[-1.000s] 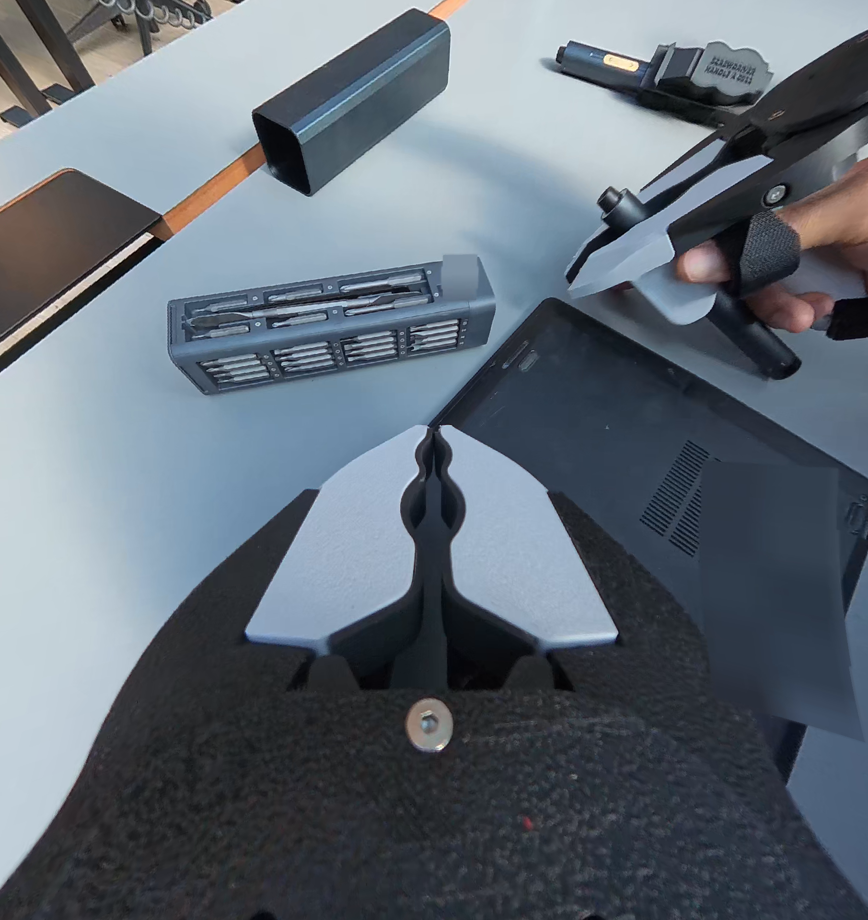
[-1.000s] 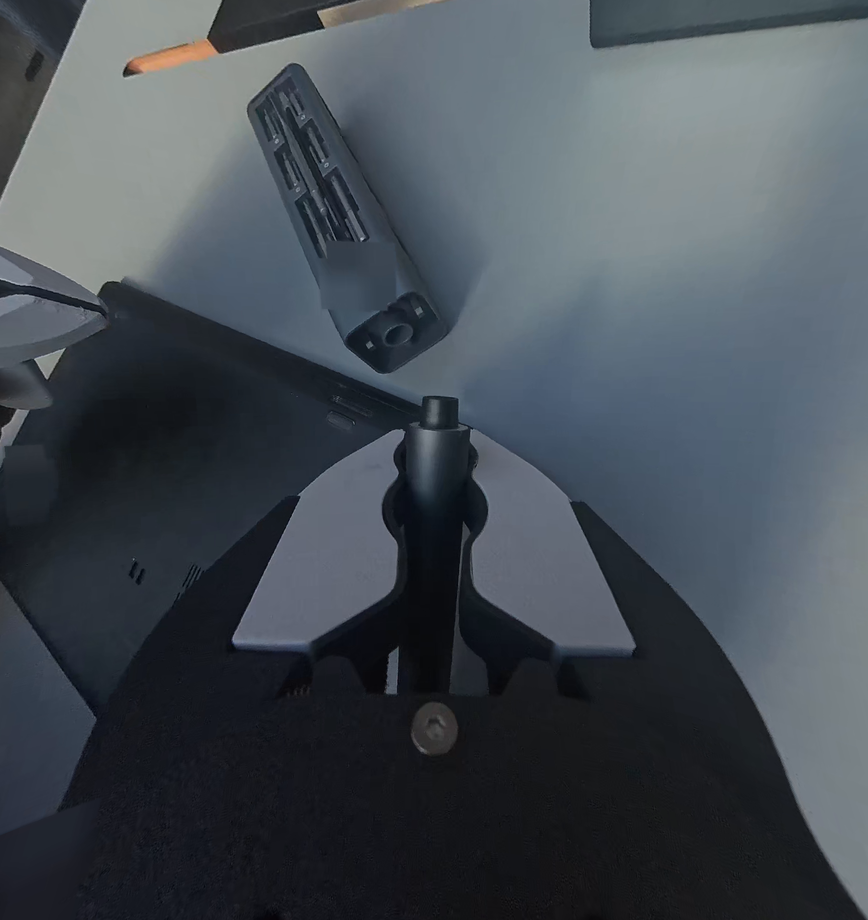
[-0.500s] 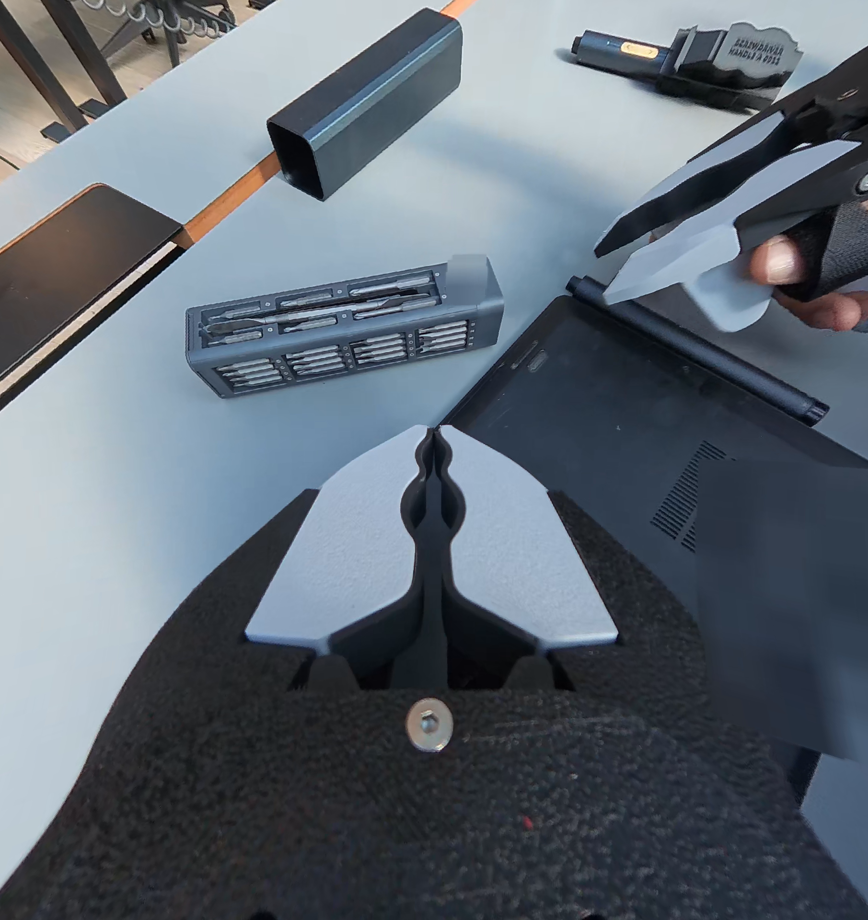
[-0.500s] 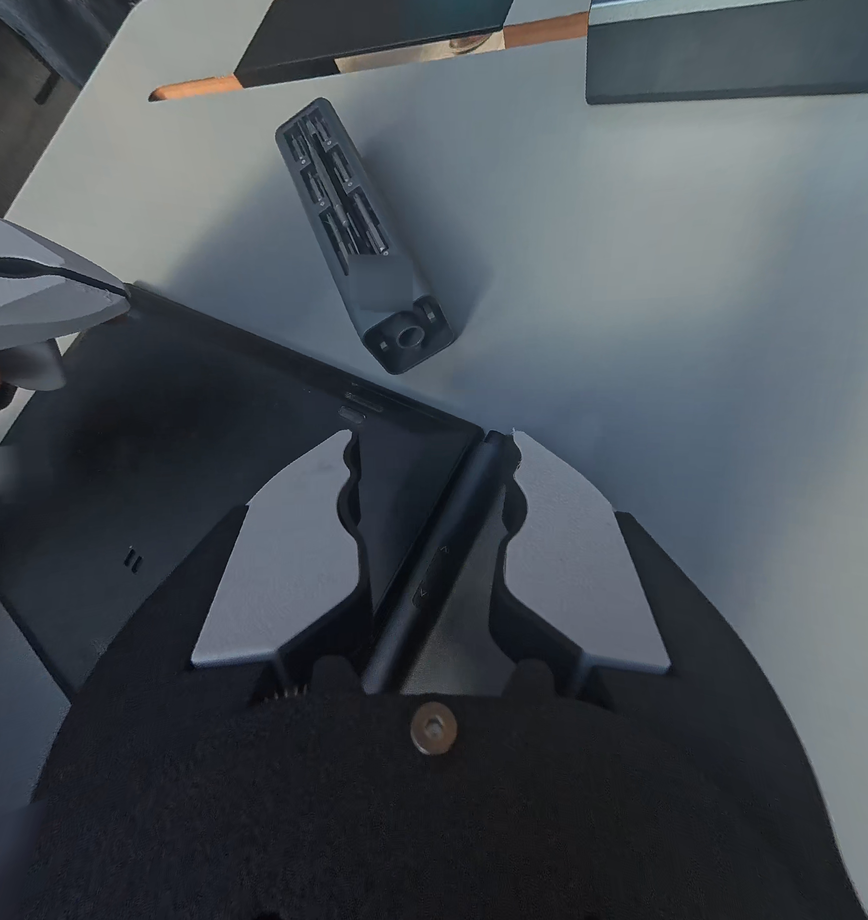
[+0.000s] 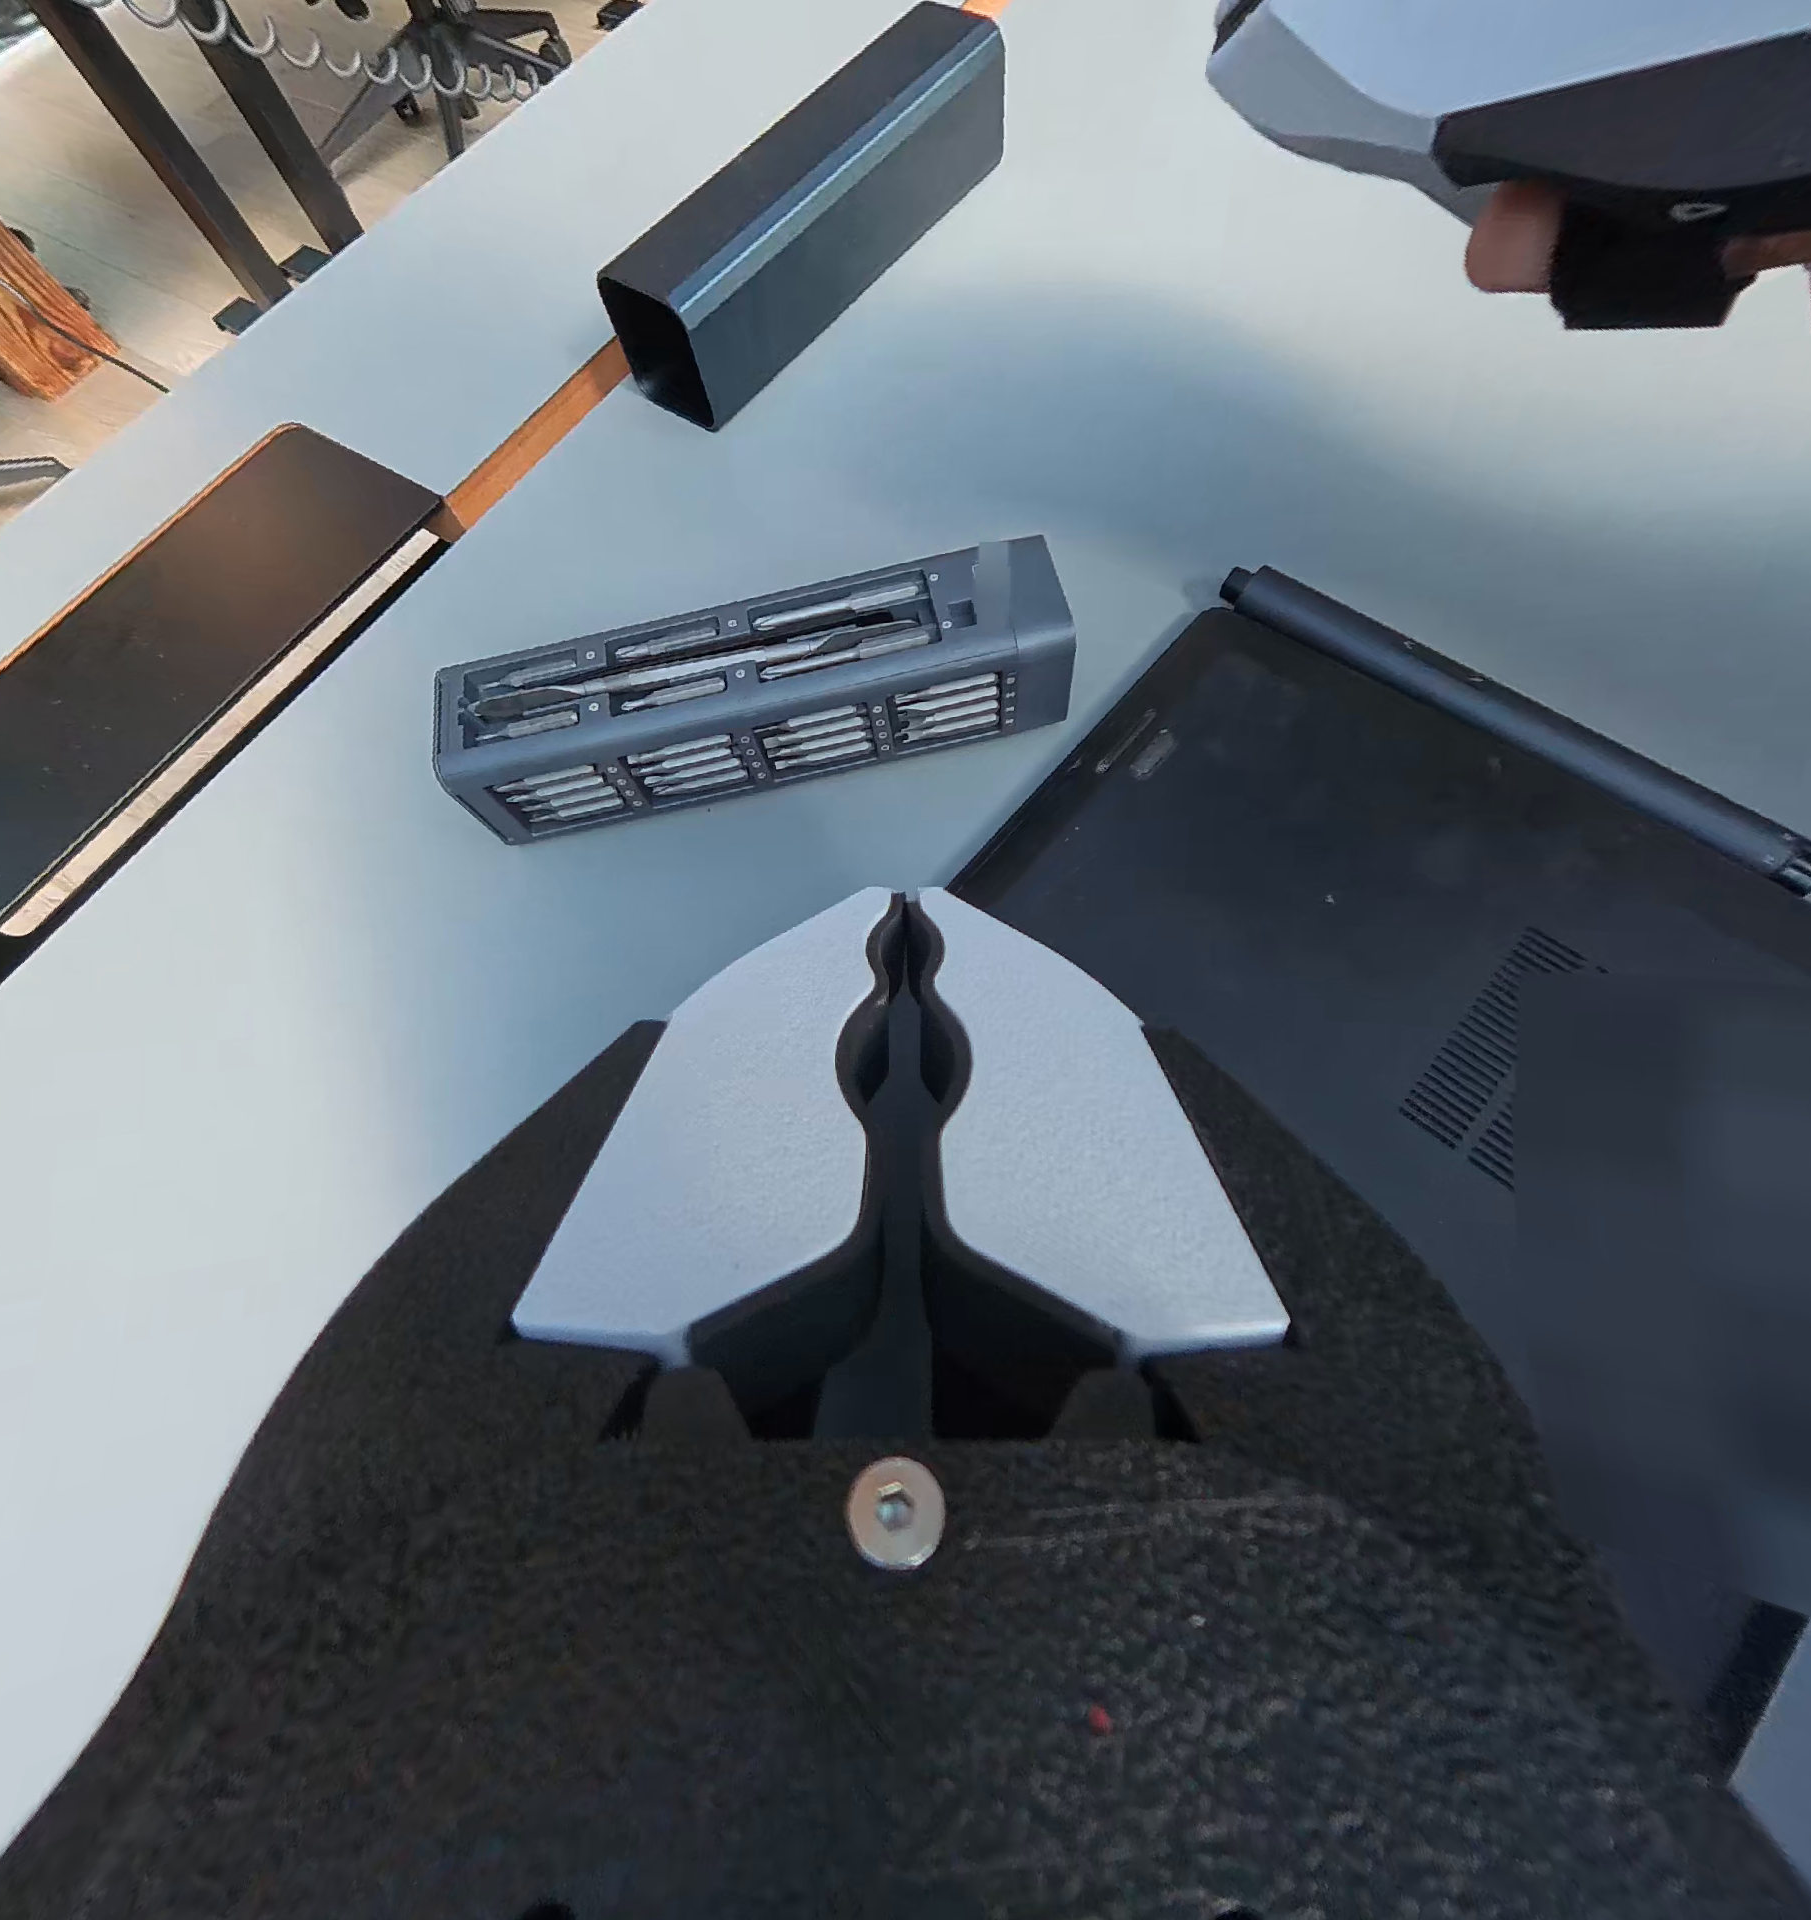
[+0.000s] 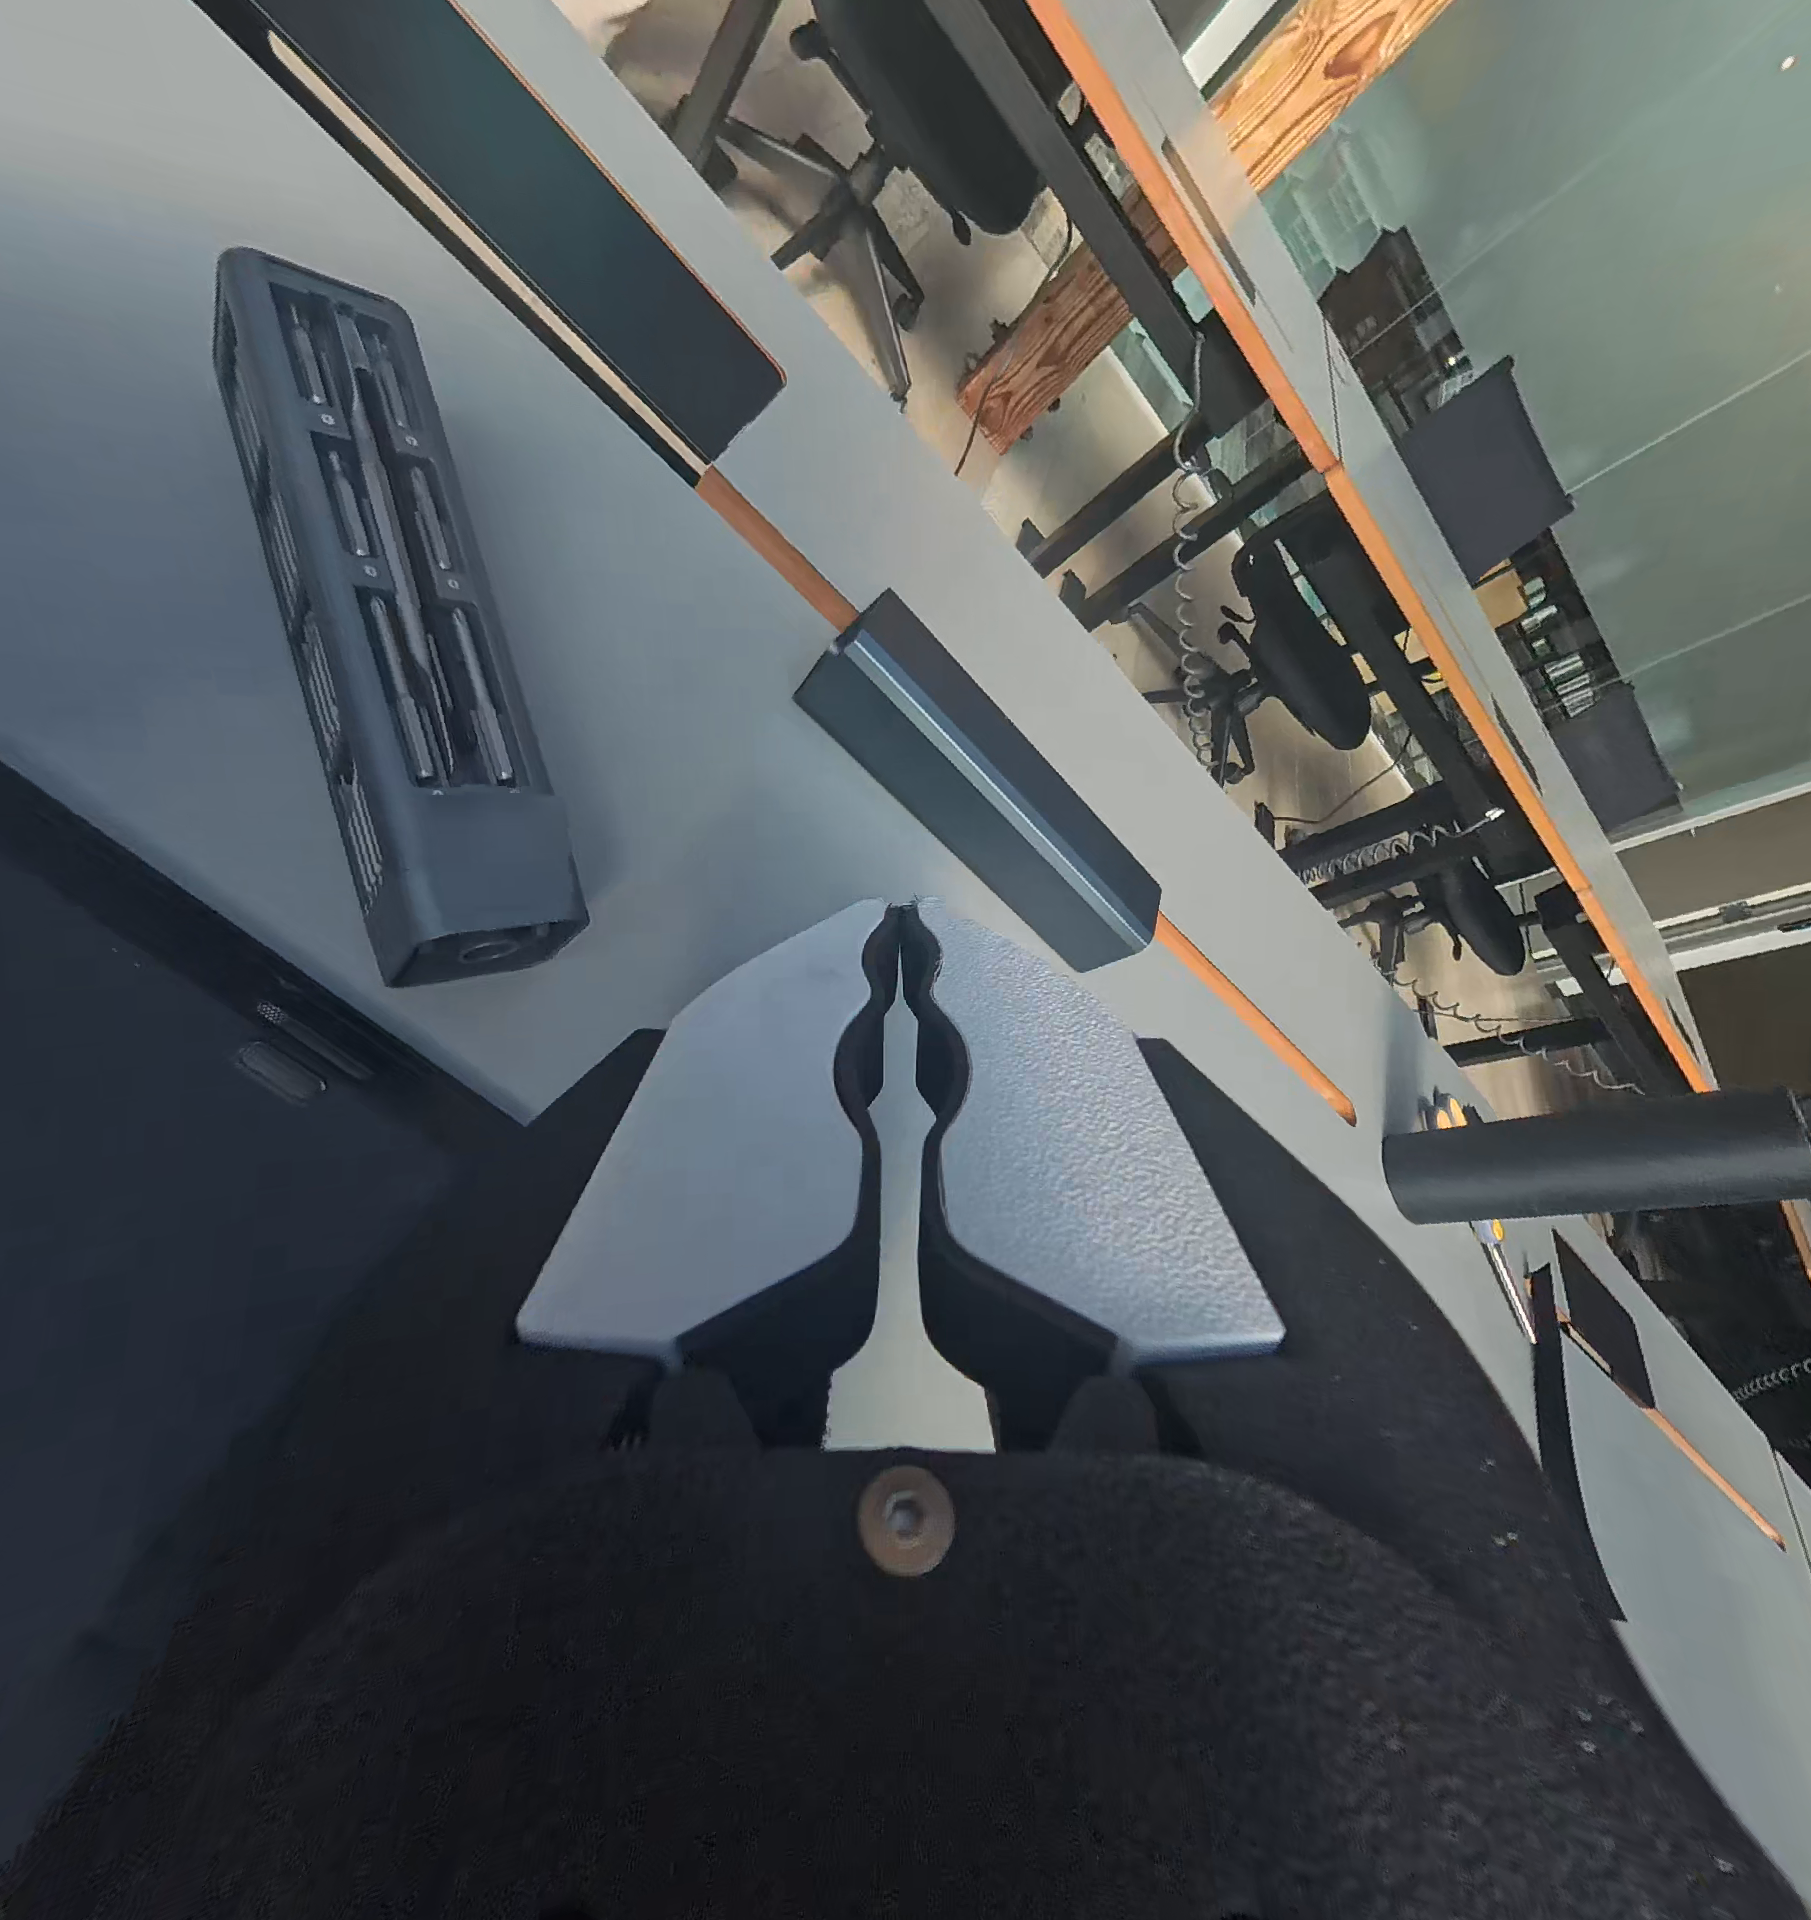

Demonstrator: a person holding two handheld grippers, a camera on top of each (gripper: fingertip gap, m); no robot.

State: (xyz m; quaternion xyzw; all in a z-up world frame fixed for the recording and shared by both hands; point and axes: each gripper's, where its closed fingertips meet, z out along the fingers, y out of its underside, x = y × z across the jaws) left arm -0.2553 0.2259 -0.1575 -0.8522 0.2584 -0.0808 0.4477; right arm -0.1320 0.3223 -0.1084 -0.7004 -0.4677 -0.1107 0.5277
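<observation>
Although its far side ends at a wood-trimmed edge beside a black flat panel (image 5: 153, 644), the pale grey table (image 5: 257, 1039) has wide bare room on the left and near the camera. An upturned dark laptop (image 5: 1296, 935) fills the right side, its vented underside facing up. It looks stiff and fairly heavy, best taken by an edge or corner, and its smooth shell would likely slip under a pinch.

Far from it, a dark metal sleeve (image 5: 807, 197) lies on its side at the table's far edge, its open mouth turned left. Hollow and rigid, it is probably light. Between sleeve and laptop sits the grey bit case (image 5: 755, 707), with rows of small bits exposed. I judge it compact but dense, safest held across its long sides and kept level, since loose bits could spill.

A slim black pen-shaped driver (image 5: 1503, 727) rests along the laptop's far edge. Round and smooth, it is likely to roll, so a hold across mid-shaft would suit it.

The left gripper (image 5: 906, 904) is closed and empty, its tips over the laptop's near-left corner; contact cannot be made out. The right gripper (image 6: 906, 909) is likewise closed on nothing, raised at the far right in a person's hand (image 5: 1514, 244), nearest the sleeve and the bit case.
</observation>
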